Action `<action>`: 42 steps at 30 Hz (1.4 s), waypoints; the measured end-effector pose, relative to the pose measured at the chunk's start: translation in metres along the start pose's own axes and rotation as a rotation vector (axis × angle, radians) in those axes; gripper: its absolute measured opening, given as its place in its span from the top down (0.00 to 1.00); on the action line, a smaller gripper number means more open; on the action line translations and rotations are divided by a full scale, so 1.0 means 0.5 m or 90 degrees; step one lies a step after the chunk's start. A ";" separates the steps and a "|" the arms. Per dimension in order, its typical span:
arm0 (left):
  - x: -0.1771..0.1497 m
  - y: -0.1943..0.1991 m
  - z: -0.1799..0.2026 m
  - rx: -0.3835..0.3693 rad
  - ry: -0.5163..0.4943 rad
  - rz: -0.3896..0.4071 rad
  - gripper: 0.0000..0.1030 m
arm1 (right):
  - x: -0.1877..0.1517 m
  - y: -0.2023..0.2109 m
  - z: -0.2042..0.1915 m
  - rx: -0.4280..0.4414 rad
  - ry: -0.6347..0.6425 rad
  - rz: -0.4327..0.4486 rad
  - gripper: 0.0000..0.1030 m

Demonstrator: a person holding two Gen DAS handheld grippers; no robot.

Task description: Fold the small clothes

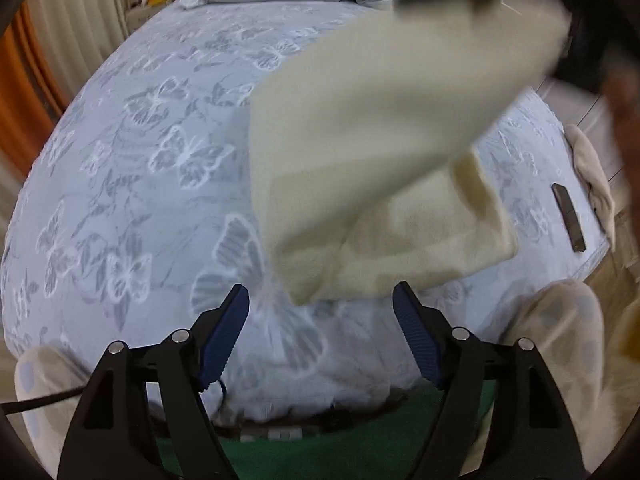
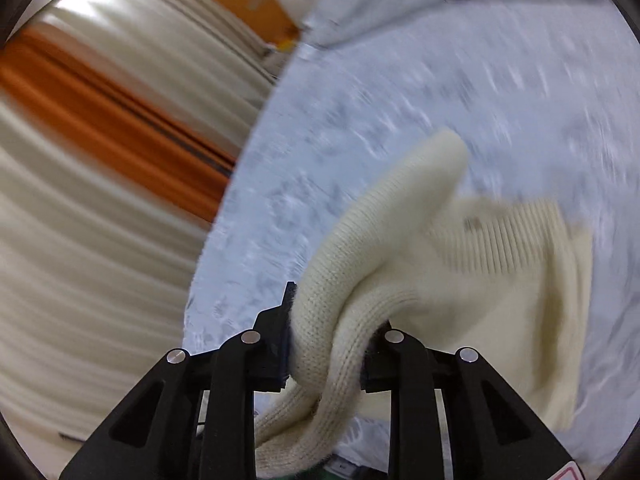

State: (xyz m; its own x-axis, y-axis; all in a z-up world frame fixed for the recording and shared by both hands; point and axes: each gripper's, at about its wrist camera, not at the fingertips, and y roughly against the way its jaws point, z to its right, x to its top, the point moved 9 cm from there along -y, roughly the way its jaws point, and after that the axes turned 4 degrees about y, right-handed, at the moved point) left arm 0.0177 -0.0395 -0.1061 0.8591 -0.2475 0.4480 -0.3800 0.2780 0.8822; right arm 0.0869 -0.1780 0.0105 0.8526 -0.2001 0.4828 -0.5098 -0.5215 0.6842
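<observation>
**R gripper clamping cream knit, L gripper empty & wide apart**

R gripper [image 2: 330,334] is pinching a bunched fold of the cream knit garment [image 2: 460,264] between its fingers, jaws closed tight on the fabric; rest of the garment is hanging fwd and to the right of the fingers, over the bedsheet [image 2: 360,128]. View is blurry w/ motion. L gripper [image 1: 320,320] is sitting w/ jaws spread wide, blue pads [image 1: 224,332] touching nothing. In L view the garment [image 1: 380,152] is hanging in the air ahead of and above the fingers, its lower corner dipping just between the tips w/o touching them. Butterfly-print bedsheet [image 1: 152,184] is lying below. Dark flat device [image 1: 568,218] far fwd-right on the sheet, another pale cloth [image 1: 592,172] beside it.
</observation>
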 end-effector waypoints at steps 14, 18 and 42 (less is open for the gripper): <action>-0.010 -0.133 -0.006 0.017 0.059 -0.104 0.82 | -0.274 -0.010 0.407 -0.080 -0.278 -0.043 0.79; -0.011 -0.131 -0.015 0.015 0.064 -0.109 0.81 | -0.212 0.029 0.366 -0.078 -0.220 0.022 0.79; 0.037 0.033 -0.064 0.031 0.080 -0.012 0.42 | -0.296 -0.084 0.336 -0.340 -0.031 -0.155 0.80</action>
State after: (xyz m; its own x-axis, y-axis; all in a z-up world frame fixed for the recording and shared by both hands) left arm 0.0381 -0.0099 -0.0878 0.9010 -0.1330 0.4129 -0.3775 0.2286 0.8973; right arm 0.0012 -0.2658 -0.1814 0.9504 -0.1710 0.2597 -0.2745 -0.0691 0.9591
